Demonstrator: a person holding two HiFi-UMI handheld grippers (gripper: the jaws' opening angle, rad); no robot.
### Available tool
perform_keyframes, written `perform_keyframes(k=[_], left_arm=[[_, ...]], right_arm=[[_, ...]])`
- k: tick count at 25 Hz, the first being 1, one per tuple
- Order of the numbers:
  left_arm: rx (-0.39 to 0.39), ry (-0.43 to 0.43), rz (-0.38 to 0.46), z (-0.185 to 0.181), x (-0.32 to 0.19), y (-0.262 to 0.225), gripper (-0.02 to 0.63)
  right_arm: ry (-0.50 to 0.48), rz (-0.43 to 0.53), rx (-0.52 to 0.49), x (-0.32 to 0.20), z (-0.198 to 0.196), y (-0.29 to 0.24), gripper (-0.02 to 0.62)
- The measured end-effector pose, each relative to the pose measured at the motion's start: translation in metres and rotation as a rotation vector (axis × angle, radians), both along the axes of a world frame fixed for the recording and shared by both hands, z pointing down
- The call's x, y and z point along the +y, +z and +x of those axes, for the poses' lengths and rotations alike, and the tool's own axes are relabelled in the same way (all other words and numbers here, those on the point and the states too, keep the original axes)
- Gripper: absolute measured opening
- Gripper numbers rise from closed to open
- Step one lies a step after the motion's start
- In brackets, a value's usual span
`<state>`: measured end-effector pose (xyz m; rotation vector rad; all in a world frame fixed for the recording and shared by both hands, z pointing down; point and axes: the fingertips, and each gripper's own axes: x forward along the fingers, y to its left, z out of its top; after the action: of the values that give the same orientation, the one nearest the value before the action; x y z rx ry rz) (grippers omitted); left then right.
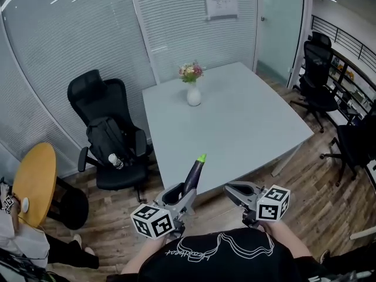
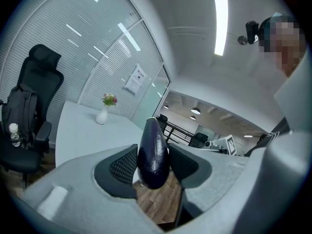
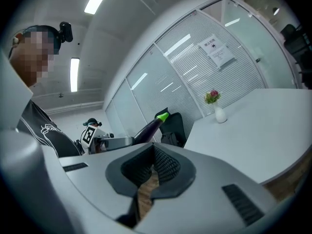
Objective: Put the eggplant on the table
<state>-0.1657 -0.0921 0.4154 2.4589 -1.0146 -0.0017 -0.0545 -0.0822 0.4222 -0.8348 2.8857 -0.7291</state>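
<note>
A dark purple eggplant (image 1: 194, 175) with a green stem stands nearly upright in my left gripper (image 1: 185, 194), which is shut on its lower part. In the left gripper view the eggplant (image 2: 152, 152) fills the gap between the two black pads (image 2: 124, 167). The grey table (image 1: 235, 122) lies just ahead of both grippers, with its near corner below the eggplant. My right gripper (image 1: 232, 188) hovers to the right at about the same height, shut with nothing in it. The right gripper view shows its pads (image 3: 168, 164) close together and the eggplant (image 3: 148, 127) off to the left.
A white vase of flowers (image 1: 192, 90) stands at the table's far edge. A black office chair (image 1: 111, 140) with a backpack and a bottle is left of the table. A round wooden table (image 1: 35, 184) is further left. More black chairs (image 1: 320, 75) stand on the right.
</note>
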Motion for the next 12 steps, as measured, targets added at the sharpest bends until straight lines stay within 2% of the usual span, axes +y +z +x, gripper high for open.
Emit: perform_keyframes(k=[12], left_arm=[[-0.015,0.0,-0.013,0.013,-0.064,0.009,0.207]], right_arm=[[0.004,-0.011,-0.008,-0.061,0.013,0.009,0.008]])
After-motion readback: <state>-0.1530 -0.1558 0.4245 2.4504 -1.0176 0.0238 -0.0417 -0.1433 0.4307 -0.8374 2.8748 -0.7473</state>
